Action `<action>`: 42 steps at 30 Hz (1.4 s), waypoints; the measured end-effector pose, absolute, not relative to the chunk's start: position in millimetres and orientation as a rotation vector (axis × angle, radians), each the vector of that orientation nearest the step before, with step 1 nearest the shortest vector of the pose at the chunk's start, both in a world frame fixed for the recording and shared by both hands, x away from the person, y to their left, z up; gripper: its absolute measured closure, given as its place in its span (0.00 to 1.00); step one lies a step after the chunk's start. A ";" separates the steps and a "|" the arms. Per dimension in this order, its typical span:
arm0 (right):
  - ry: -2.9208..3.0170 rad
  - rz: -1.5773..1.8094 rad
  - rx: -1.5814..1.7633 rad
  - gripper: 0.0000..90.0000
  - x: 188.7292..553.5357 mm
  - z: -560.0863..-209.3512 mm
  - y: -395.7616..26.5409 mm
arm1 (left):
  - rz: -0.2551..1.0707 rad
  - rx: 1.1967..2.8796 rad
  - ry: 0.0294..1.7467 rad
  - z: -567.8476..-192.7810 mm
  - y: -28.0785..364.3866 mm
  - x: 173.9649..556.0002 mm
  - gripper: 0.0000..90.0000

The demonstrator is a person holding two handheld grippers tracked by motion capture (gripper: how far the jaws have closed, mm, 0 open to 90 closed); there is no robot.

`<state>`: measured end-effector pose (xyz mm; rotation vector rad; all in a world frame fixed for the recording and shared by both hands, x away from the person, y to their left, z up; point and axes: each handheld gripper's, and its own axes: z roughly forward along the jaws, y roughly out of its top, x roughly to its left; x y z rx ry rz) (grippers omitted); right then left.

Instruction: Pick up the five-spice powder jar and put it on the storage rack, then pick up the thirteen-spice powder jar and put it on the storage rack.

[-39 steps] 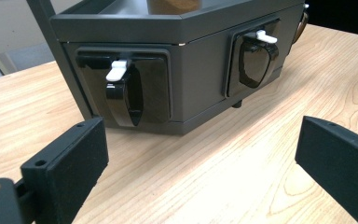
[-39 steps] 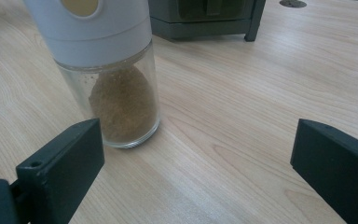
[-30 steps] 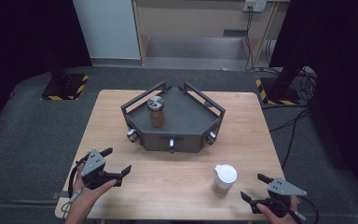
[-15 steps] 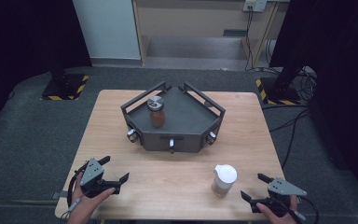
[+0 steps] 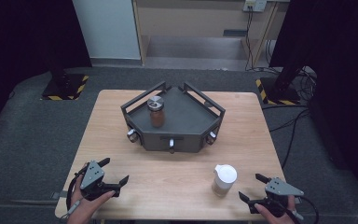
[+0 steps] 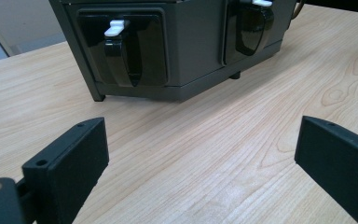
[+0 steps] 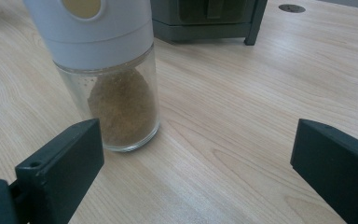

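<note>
A dark grey angular rack (image 5: 186, 137) stands mid-table, and a spice jar with a silver lid (image 5: 156, 112) is upright on its top. Near the front right a clear shaker with a white cap (image 5: 224, 180) holds brown powder. My left gripper (image 5: 113, 171) rests open at the front left corner, facing the rack's front panels (image 6: 177, 51). At the front right my right gripper (image 5: 252, 187) is open too, just right of the shaker (image 7: 116, 79), which stands beside its left jaw without touching.
The rack carries small hanging cups with white tabs (image 6: 121, 51) on its front faces. Bare wooden tabletop (image 5: 168, 182) lies between the grippers. Around the table is grey floor, with cables (image 5: 293, 121) at the right.
My left gripper has drawn back toward the front edge of the table and slightly left. The right gripper, shaker and jar stay where they were.
</note>
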<state>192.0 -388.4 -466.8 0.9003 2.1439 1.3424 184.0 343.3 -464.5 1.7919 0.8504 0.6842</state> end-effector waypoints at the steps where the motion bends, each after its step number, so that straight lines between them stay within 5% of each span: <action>1: 2.142 1.342 0.902 0.03 191.8 -467.0 -388.4 | 0.685 1.792 0.850 -464.6 343.5 184.1 0.03; 29: 2.182 1.340 0.940 0.03 189.4 -469.5 -388.7 | 0.686 1.764 0.868 -469.8 351.3 182.4 0.02; 42: 2.208 1.336 0.866 0.03 193.7 -444.3 -386.5 | 0.690 1.745 0.880 -471.8 353.6 178.6 0.02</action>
